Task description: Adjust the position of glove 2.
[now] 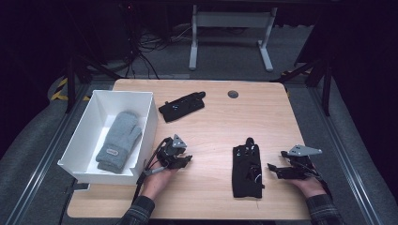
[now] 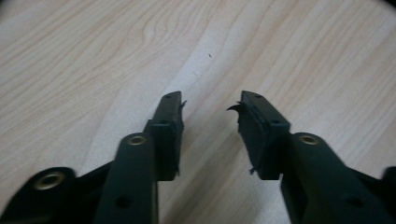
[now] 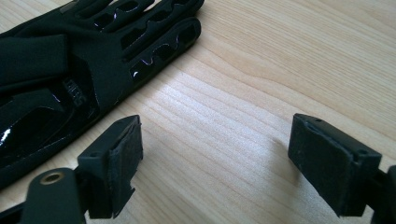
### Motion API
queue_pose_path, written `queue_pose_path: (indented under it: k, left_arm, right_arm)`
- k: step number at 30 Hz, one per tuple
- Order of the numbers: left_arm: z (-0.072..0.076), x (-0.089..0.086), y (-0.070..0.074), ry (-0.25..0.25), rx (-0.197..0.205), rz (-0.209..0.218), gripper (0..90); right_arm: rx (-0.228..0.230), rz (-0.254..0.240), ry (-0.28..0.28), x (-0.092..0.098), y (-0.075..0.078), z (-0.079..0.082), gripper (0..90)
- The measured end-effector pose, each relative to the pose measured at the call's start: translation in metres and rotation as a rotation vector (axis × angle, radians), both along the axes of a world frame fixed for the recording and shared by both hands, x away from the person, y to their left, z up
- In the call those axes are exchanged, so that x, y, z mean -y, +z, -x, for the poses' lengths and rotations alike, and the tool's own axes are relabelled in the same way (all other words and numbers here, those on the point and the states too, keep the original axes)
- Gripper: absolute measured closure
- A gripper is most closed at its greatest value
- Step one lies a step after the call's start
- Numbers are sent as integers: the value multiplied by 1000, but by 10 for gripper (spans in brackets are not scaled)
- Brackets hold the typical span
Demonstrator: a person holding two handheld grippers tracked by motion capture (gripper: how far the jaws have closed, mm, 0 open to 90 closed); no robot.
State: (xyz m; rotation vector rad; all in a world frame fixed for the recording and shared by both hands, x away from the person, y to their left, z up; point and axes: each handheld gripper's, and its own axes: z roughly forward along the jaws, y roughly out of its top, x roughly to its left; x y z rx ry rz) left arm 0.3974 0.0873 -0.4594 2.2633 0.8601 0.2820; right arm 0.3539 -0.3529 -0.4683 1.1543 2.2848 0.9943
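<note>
item: black glove (image 1: 247, 171), lying flat near the front edge of the tabletop (image 1: 216, 126), right of centre, fingers pointing toward the far edge. it is being approached by the right gripper (image 1: 278, 169), which is being held just beside its right side; in the right gripper view the jaws are being held wide apart over bare wood, nothing between them, the glove (image 3: 70, 70) lying off to their left.

left gripper (image 1: 184, 161): being rested near the white bin (image 1: 148, 123) at the left edge, jaws partly parted, nothing gripped.

also listed: grey mitten (image 1: 118, 140) lying inside the bin; second black glove (image 1: 182, 106) lying toward the far edge, well apart.

risks, as judged: only a thin fold of fabric may be pinched, so the limp glove may be dragged or dropped short of the bin; its glossy patches may be slipping from the pads; the jaws may be closed on wood alone if not shifted over the glove.
</note>
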Motion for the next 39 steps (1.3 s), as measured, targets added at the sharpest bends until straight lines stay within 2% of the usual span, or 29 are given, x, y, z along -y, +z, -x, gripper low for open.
queue_pose_path:
  k: [5,6,7,12,13,14,15,16,17,18,19,20,22,26,27,28,30,31,34,39]
  left_arm:
    - [-5,5,8,18,9,9,817]
    - [-7,5,11,22,9,8,817]
    - [-13,7,15,29,8,9,891]
    - [-27,12,20,50,14,12,898]
    - [-32,13,22,56,14,0,898]
    - [-36,14,23,61,32,0,898]
    - [-41,14,24,68,34,13,898]
    - [-50,15,26,80,32,7,898]
    - [-50,15,26,80,32,7,898]
    - [-56,15,27,89,49,13,898]
    - [-63,15,29,98,36,17,899]
    - [-68,15,30,106,43,8,898]
    - [-81,14,33,129,45,25,898]
    - [-105,13,37,167,60,25,899]
    - [-115,13,36,185,68,19,899]
    - [-115,13,36,185,68,19,899]
    - [-126,12,33,203,67,27,899]
    - [-137,11,30,223,59,19,899]
    - [-151,9,24,249,55,35,899]
    - [-163,5,19,279,50,28,899]
  right_arm:
    - [0,0,0,0,0,0,183]
    - [0,0,0,0,0,0,183]
    - [0,0,0,0,0,0,183]
    - [0,0,0,0,0,0,183]
    - [0,0,0,0,0,0,183]
    - [0,0,0,0,0,0,183]
    - [0,0,0,0,0,0,183]
    - [0,0,0,0,0,0,183]
    - [0,0,0,0,0,0,183]
    - [0,0,0,0,0,0,183]
    - [0,0,0,0,0,0,183]
    - [0,0,0,0,0,0,182]
    - [0,0,1,0,0,0,181]
    - [-1,0,2,0,0,0,180]
    - [-1,0,2,0,0,0,178]
    - [-1,0,2,0,0,0,178]
    - [-1,0,2,0,0,0,177]
    - [-2,0,3,0,0,0,175]
    - [-3,1,6,0,0,0,171]
    - [-2,4,5,-1,0,-1,170]
